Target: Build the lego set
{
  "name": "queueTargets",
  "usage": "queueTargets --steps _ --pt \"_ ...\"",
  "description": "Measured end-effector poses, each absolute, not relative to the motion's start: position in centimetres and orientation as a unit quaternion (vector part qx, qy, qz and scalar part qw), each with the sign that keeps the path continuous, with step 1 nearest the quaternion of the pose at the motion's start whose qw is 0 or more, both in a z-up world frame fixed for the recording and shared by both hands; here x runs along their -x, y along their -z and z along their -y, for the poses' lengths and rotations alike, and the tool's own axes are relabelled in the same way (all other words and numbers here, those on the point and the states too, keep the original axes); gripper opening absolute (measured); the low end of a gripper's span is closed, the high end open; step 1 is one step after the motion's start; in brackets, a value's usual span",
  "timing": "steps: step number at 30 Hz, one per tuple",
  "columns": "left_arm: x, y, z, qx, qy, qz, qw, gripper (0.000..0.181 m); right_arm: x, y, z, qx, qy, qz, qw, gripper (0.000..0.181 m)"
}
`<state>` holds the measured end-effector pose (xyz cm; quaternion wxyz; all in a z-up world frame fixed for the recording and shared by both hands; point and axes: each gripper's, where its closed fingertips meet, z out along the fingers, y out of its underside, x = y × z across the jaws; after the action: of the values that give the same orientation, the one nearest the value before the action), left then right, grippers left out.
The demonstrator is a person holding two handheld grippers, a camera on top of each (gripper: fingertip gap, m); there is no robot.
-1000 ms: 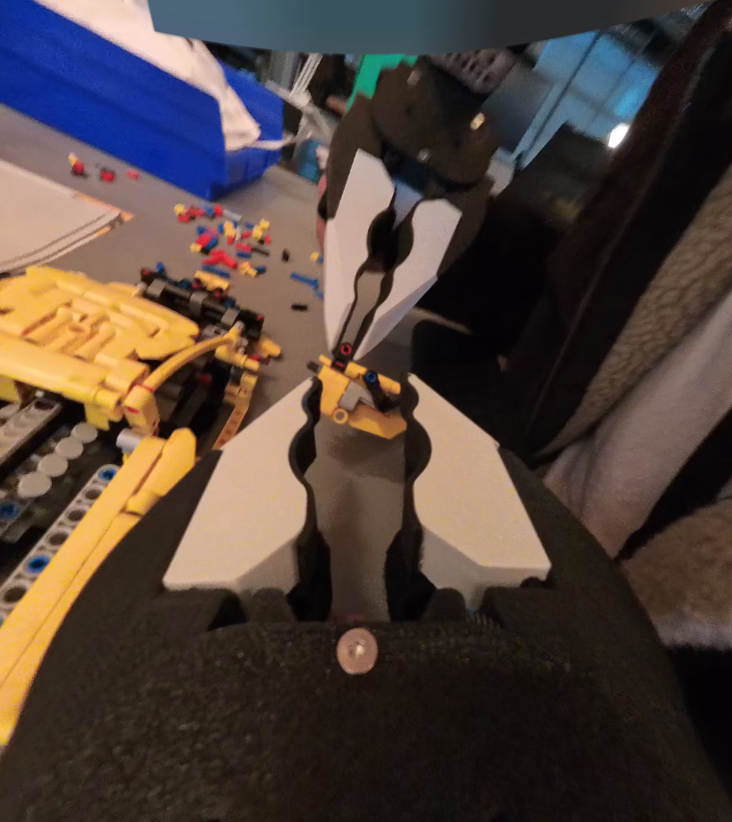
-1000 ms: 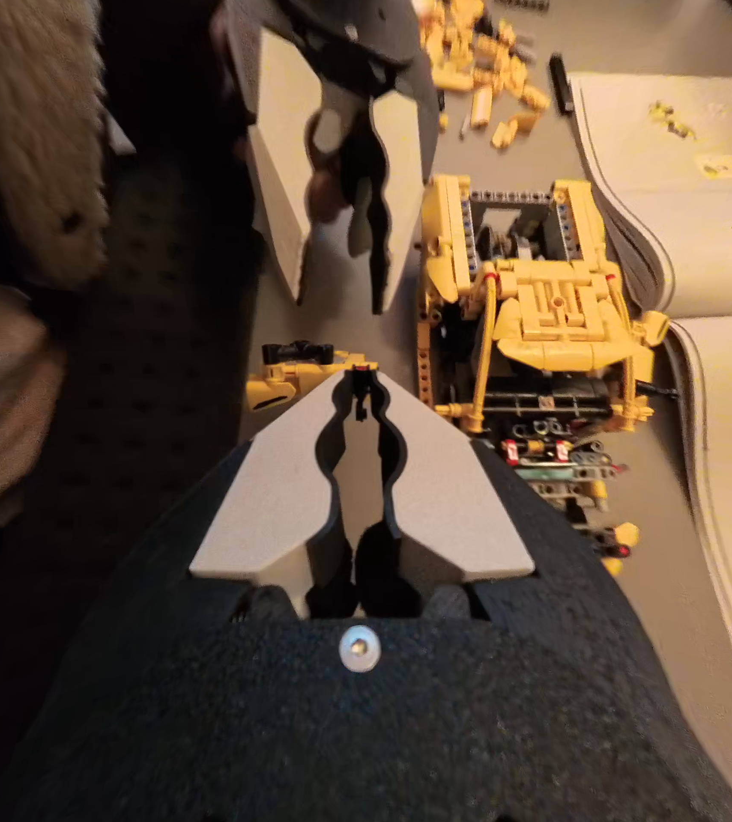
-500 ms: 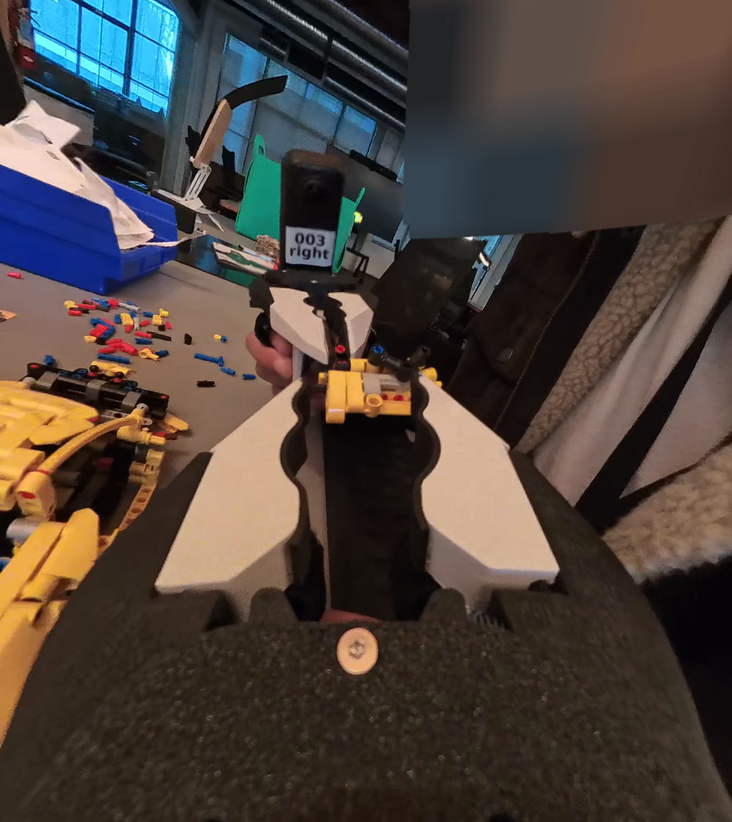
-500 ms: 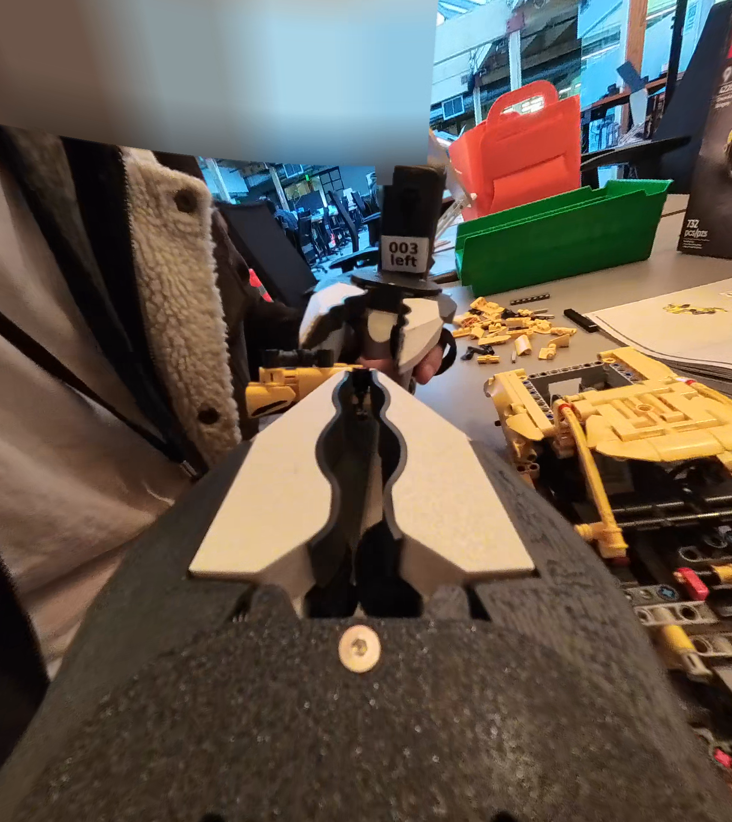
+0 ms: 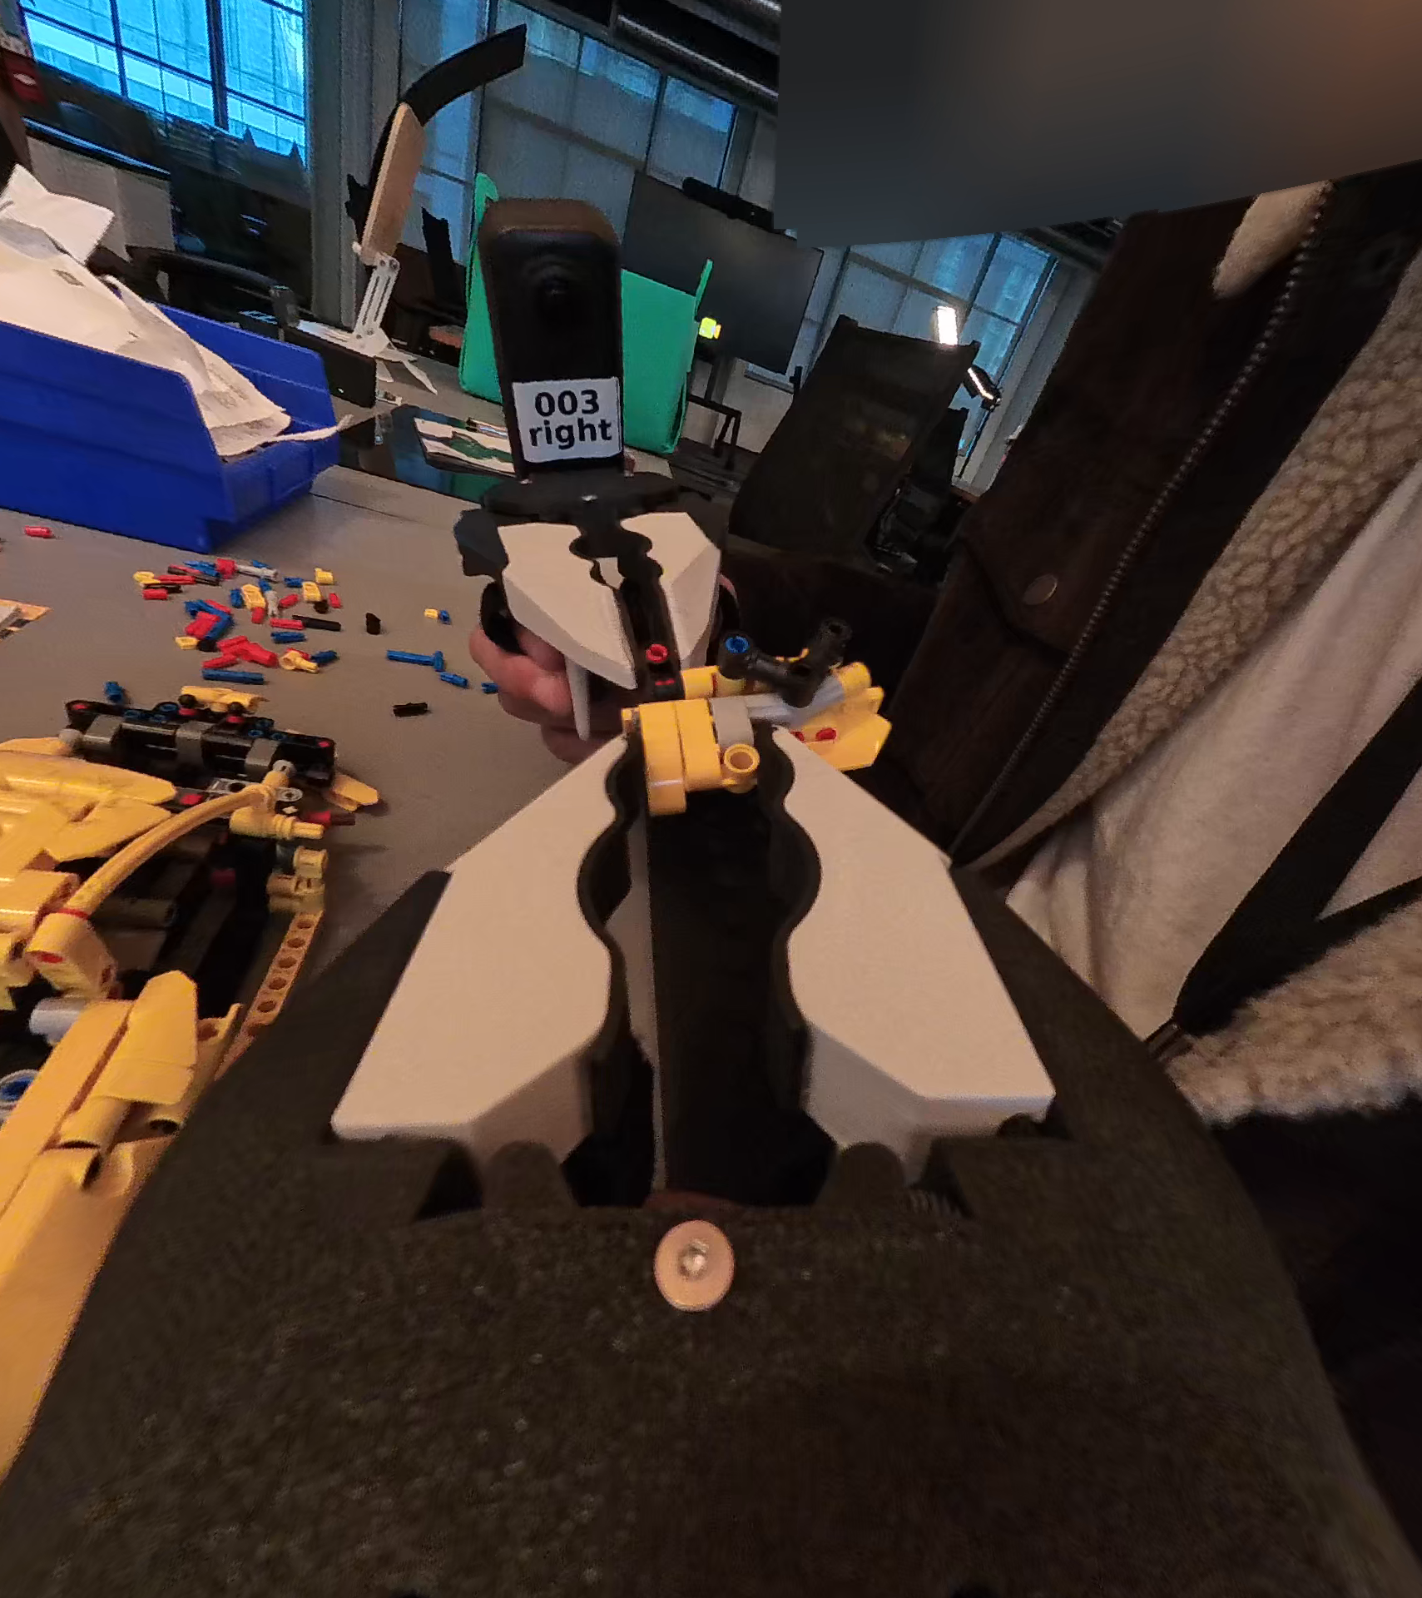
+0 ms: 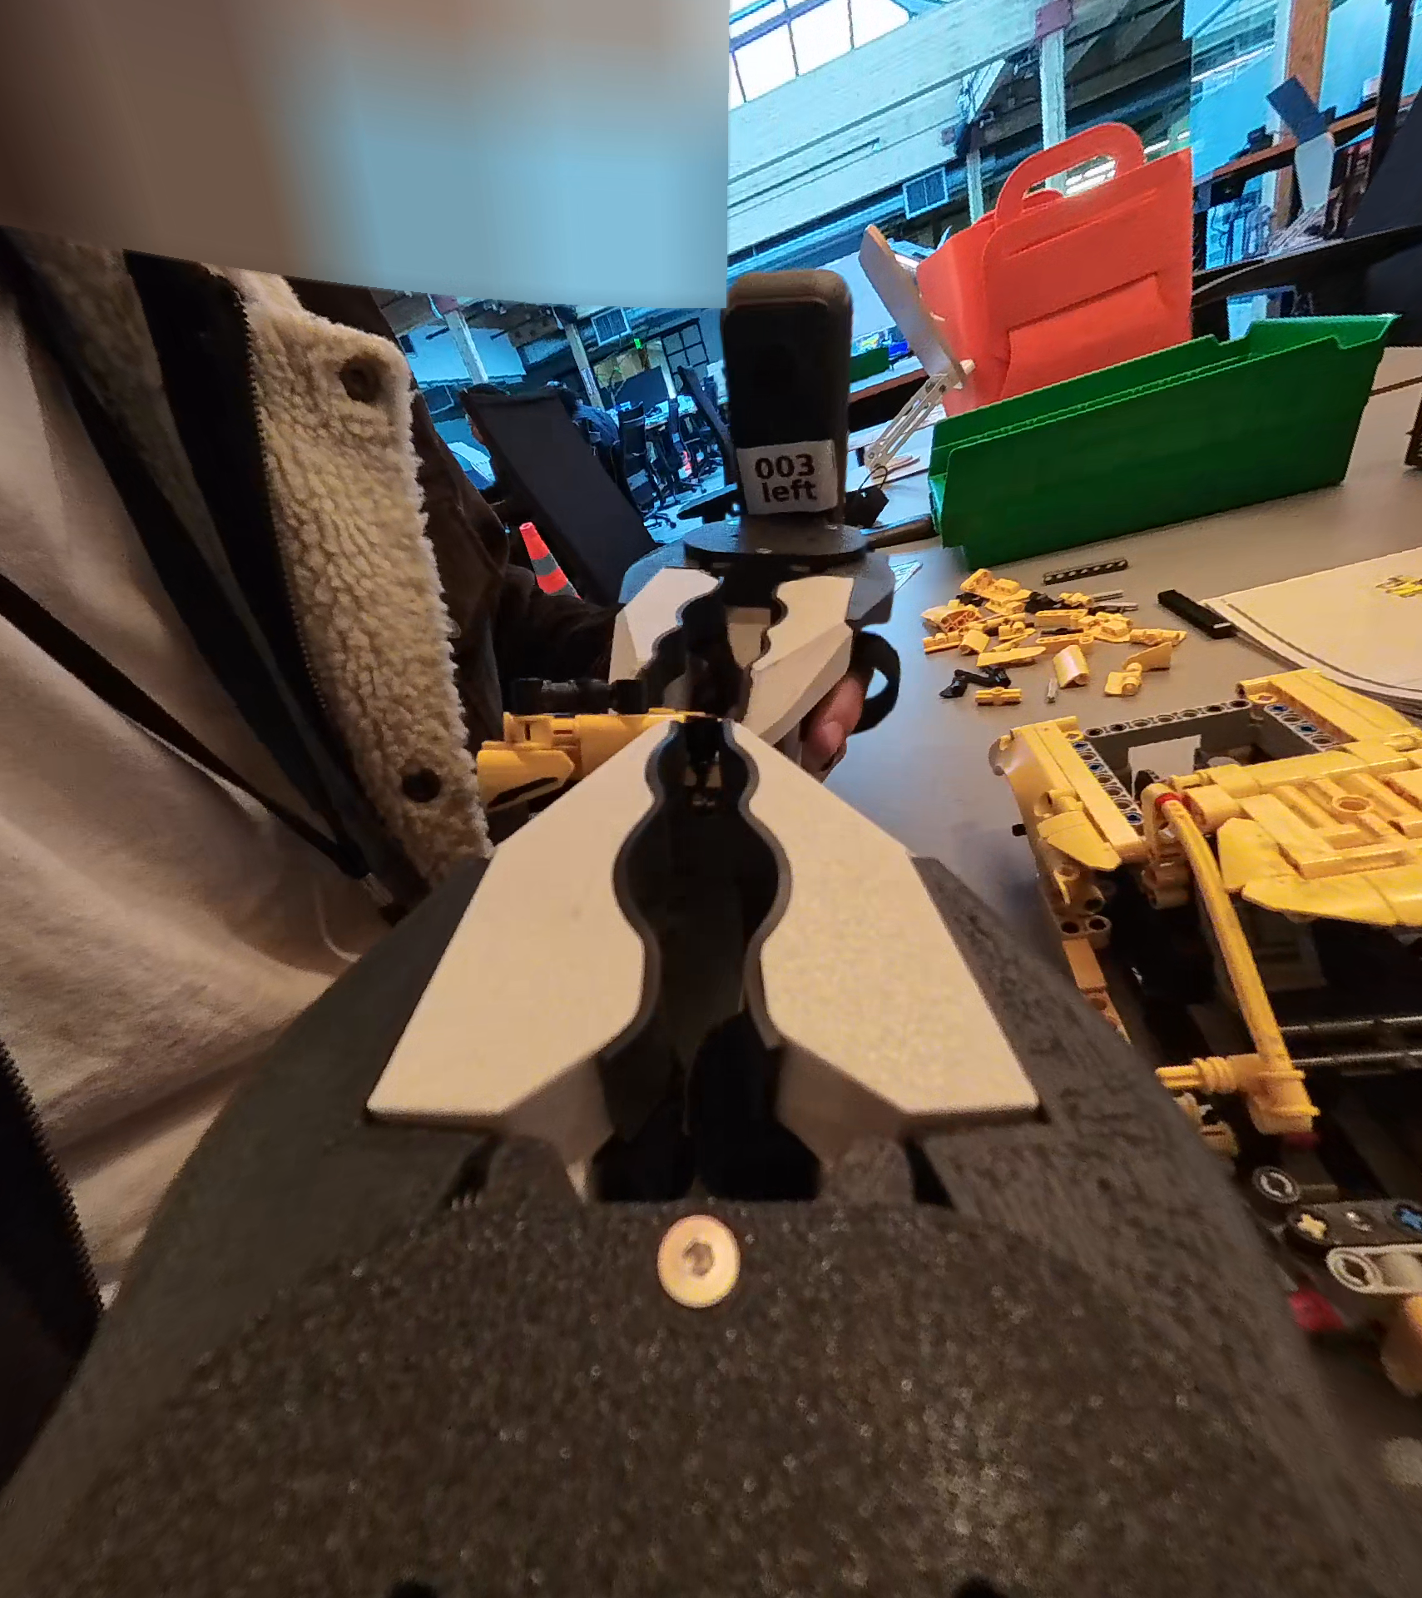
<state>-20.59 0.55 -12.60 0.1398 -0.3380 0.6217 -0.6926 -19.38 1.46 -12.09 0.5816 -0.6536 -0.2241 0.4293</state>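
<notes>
Raised: two grippers pinching one yellow subassembly

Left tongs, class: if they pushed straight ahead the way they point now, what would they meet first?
Probably the right tongs. The left tongs already grip the small yellow sub-assembly, and the right tongs face them just beyond it, at a black pin. Depth is uncertain.
</notes>
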Motion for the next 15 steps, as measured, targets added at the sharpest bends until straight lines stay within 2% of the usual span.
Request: queueTargets --steps 15 --pt "20.46 12.97 -0.23 0.335 0.689 -0.627 0.145 0.03 19.46 12.27 -1.22 0.649 -0.45 0.23 0.568 0.007"
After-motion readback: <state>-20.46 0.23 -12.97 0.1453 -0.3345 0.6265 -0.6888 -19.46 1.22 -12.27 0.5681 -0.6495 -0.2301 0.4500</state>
